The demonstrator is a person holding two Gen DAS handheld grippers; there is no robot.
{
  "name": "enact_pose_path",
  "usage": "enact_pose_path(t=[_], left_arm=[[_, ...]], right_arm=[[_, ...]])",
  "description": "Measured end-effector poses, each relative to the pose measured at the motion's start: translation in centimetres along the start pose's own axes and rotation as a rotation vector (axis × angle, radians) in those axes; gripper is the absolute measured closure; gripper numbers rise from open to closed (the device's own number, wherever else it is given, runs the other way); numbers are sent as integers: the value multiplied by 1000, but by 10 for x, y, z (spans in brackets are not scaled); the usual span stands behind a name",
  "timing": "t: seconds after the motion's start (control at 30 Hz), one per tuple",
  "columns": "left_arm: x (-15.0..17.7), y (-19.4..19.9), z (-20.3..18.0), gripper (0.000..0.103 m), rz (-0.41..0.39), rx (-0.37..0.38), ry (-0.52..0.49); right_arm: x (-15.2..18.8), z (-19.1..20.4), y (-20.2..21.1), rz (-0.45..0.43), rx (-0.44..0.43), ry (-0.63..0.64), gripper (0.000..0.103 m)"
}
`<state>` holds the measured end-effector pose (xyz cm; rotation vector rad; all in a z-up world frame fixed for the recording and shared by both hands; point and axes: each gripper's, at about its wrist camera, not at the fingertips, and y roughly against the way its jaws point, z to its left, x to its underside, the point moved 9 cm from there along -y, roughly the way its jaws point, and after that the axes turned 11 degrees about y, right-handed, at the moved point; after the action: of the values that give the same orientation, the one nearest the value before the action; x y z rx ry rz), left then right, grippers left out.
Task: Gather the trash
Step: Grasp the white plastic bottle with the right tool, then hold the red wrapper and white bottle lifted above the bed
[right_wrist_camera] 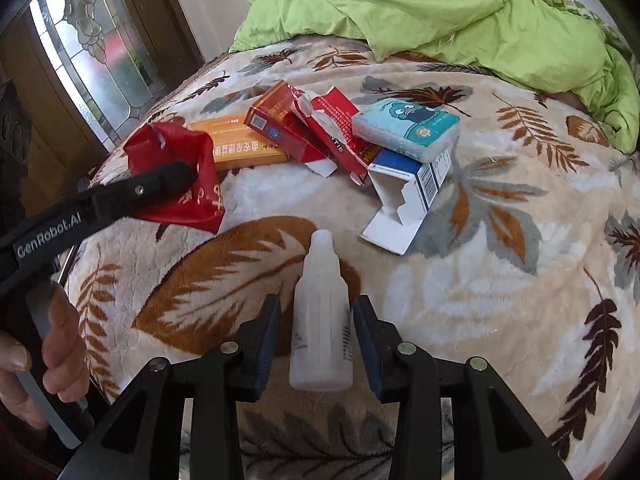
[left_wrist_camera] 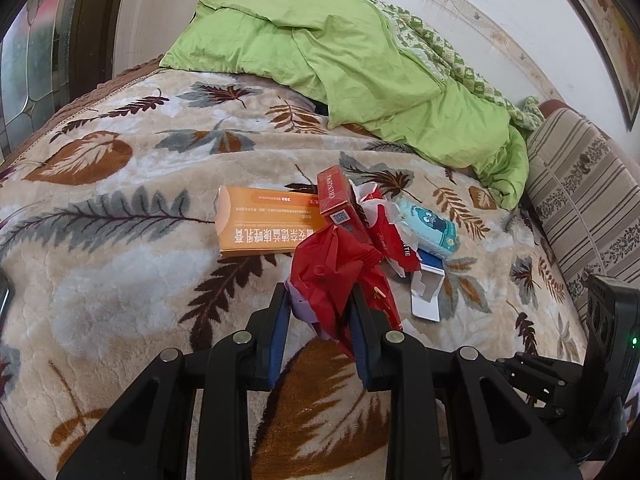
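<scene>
— Bottle first? How will it handle?

— Small white plastic dropper bottle [right_wrist_camera: 322, 316], light I judge, stiff enough but smooth, so it may slip. It lies between my right gripper [right_wrist_camera: 316, 320] fingers, nozzle pointing away towards the pile of boxes. The pads stand apart either side; I cannot see them pressing it, so I count that hand released. Mid-body is where I would squeeze.

— And the left?

— My left gripper [left_wrist_camera: 320, 312] is clenched on the red plastic bag [left_wrist_camera: 340, 272], thin, soft and floppy. It hangs just this side of the orange box [left_wrist_camera: 260, 220], above the leaf-patterned blanket [left_wrist_camera: 120, 240].

— The bottle relative to that box?

— Nearer me, well short of it.
</scene>
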<state>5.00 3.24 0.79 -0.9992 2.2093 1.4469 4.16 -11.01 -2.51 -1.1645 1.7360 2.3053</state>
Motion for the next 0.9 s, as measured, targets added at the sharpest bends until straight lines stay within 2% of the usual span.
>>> enact_pose_path(t=[0.07, 0.1, 0.13, 0.3, 0.47, 0.63, 0.9], left_arm=[[0, -1, 3, 76, 1, -5, 0], [0, -1, 4, 76, 1, -7, 0], [1, -1, 5, 76, 2, -9, 0], [1, -1, 6, 76, 2, -2, 3], [4, 1, 0, 76, 1, 14, -14], [8, 2, -8, 76, 1, 24, -36], [12, 0, -19, 76, 6, 28, -65]], right_arm=[[1, -2, -8, 34, 20, 1, 63], [2, -1, -12, 46, 19, -1, 69], [4, -1, -15, 60, 23, -3, 71], [5, 2, -14, 55, 53, 33, 71], [-6, -12, 5, -69, 55, -43, 71], [-24, -25, 35, -206, 114, -77, 71], [-28, -30, 38, -205, 148, -76, 71]])
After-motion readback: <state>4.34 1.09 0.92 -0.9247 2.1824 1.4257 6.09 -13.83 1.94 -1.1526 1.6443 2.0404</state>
